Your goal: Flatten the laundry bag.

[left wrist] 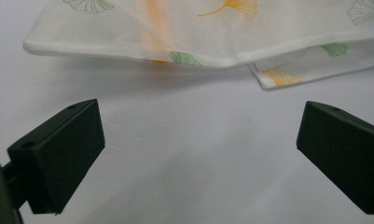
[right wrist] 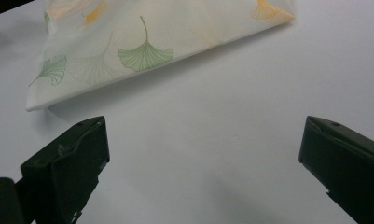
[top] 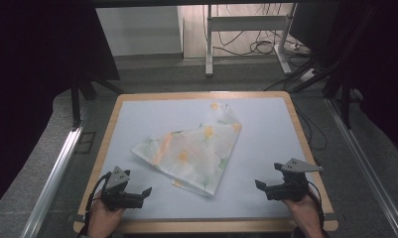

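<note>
Seemingly ready for work, the left hand-held gripper point(top: 139, 194) rests at the near left corner of the pale surface point(top: 266, 139), its black jaws spread wide with nothing between them. Toward the middle lies a folded cloth point(top: 189, 151) printed with green and orange ginkgo leaves — loosely doubled over, one point reaching toward the far edge, a lower layer peeking out at its near corner. At the near right, the right hand-held gripper point(top: 266, 186) sits likewise wide open and empty, well apart from the fabric. By its look the cloth is light, thin and limp: it would likely sag and slide on the smooth top rather than hold a shape, so a pinch on a free corner or along a hemmed edge, through all the layers meant to move, seems the surest hold. The high view gives the whole layout — both hands, the cloth's outline and its place between them. From the left hand-held gripper view, the cloth point(left wrist: 212, 32) shows a rounded fold lifting slightly off the surface, with a second layer's corner under it at right. From the right hand-held gripper view, the cloth point(right wrist: 142, 42) shows a flat creased edge and a crisp near corner, details too small to read from above.
</note>
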